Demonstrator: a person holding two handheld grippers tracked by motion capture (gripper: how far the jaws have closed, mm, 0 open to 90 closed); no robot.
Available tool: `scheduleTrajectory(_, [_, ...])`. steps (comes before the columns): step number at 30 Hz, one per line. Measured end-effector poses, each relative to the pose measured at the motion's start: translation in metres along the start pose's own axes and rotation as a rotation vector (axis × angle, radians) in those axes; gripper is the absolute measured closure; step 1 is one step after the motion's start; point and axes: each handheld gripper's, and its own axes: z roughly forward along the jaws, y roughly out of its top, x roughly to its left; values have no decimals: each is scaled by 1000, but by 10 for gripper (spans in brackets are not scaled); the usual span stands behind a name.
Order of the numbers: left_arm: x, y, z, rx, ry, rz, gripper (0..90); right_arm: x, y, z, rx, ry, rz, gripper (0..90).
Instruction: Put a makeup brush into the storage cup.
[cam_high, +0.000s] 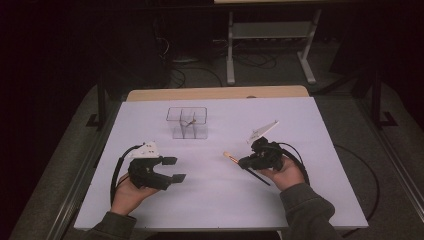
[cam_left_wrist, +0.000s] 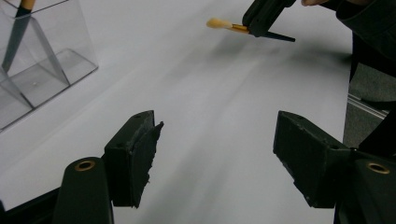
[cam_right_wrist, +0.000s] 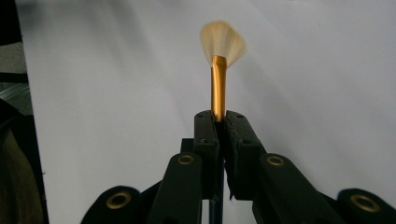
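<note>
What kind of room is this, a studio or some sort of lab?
Probably a lab or test room set up for recording handwork, not a home. A bare white table stands in a dark room, cables trail over the floor behind it, and a person works with cabled tongs, one pair gripping a brush.

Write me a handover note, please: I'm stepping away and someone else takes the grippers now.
Right gripper: shut on the fan brush with gold ferrule, pale bristles and dark handle, held above the white table, bristles pointing left in the high view.
Left gripper: open, holding nothing, low over the table's left side.
Clear plastic divided organiser: near the table's far middle, one dark-handled brush already standing in it.
Done: brush picked up.
Left: likely carry it to the organiser and drop it into a compartment.
</note>
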Motion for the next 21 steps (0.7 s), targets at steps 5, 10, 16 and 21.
scheduleTrajectory(5, [-2,7,6,12,-10,17,295,3,0,-3,-19,15,-13,831])
scheduleTrajectory(10, [-3,13,10,17,-20,18,295,5,0,-6,-42,31,-25,831])
scheduleTrajectory(16, [-7,22,15,28,-33,28,297,10,-1,-10,-75,51,-45,831])
scheduleTrajectory(21, [-10,29,18,29,-47,45,301,14,-1,-15,-102,80,-51,831])
